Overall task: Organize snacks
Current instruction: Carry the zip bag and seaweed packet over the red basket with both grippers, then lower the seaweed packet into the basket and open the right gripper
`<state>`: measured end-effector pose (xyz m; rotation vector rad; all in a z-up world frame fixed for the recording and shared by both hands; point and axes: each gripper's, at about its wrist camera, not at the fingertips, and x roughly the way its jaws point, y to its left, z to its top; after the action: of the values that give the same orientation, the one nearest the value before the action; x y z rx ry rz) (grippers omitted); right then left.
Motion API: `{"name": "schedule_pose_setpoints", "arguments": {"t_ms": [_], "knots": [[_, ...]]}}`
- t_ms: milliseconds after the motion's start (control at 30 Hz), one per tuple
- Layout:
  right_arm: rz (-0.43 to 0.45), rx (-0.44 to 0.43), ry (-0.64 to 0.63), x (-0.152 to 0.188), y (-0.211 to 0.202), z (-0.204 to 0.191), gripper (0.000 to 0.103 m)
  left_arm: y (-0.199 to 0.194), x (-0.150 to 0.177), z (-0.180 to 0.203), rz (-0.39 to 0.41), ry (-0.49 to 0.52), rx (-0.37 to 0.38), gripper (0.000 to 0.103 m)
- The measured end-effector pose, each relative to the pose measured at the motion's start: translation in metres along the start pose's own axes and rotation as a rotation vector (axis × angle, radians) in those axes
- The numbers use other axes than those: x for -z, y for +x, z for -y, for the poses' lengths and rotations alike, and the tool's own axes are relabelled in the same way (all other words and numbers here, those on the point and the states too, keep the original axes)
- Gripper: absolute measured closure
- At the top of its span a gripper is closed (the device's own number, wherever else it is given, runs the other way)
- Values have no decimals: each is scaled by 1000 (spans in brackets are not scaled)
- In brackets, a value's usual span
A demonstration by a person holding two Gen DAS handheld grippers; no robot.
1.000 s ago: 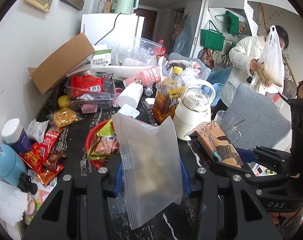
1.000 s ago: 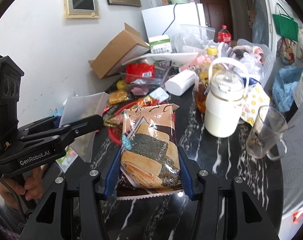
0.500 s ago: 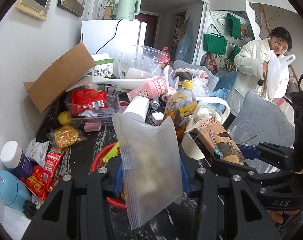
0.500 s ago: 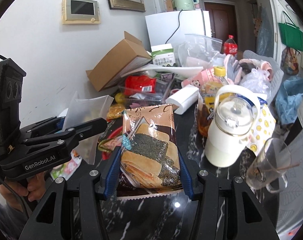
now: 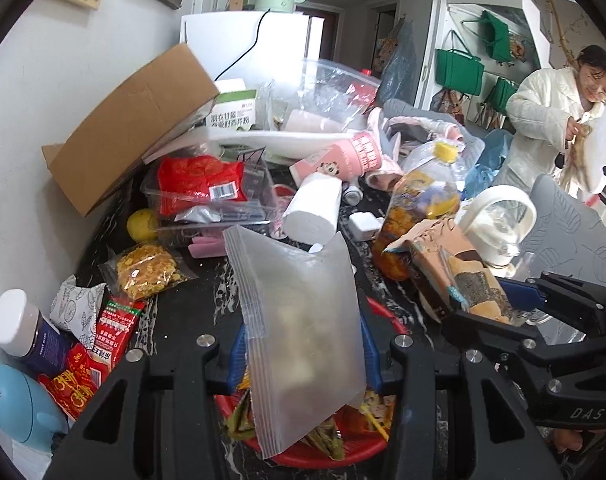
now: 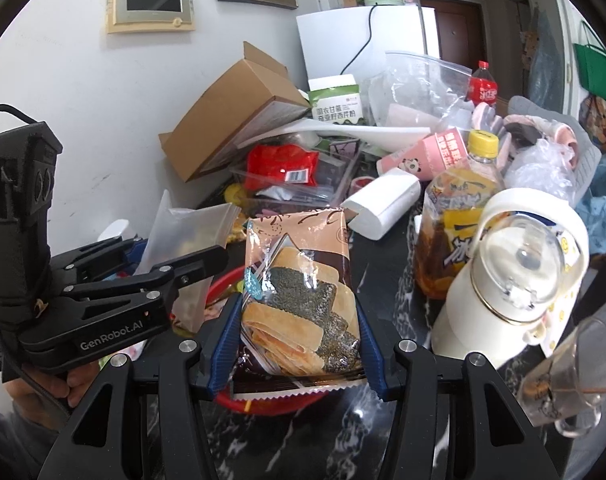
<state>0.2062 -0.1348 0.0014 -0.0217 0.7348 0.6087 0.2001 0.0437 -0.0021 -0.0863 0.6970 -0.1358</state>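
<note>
I have my left gripper (image 5: pixel 301 354) pinching a frosted zip bag (image 5: pixel 299 332) and my right gripper (image 6: pixel 295 354) clamping the seaweed cracker pack (image 6: pixel 301 300) above the red basket (image 6: pixel 259 402), so most snacks remain scattered, I judge.

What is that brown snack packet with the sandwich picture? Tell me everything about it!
The snack packet is shiny plastic, peach on top and dark brown below, with a picture of layered crackers with a dark seaweed-like filling. Its bottom edge is zigzag-cut. It stands upright, sealed, squeezed between the right gripper's blue fingers, above a red basket.
</note>
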Motion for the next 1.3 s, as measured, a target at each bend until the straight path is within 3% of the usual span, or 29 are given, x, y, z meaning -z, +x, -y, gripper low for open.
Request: {"name": "schedule_pose_setpoints", "arguments": {"t_ms": [367,1067,1300], "knots": [[-51,-14,3,2,32,5,50,49,17,-14,-153,-42,18,59],[-175,-47,44,24,83,5,51,71,29,-24,-208,-60,8,54],[-172,-61,35,26,82,3,50,67,28,-22,-192,-31,-6,54]]}}
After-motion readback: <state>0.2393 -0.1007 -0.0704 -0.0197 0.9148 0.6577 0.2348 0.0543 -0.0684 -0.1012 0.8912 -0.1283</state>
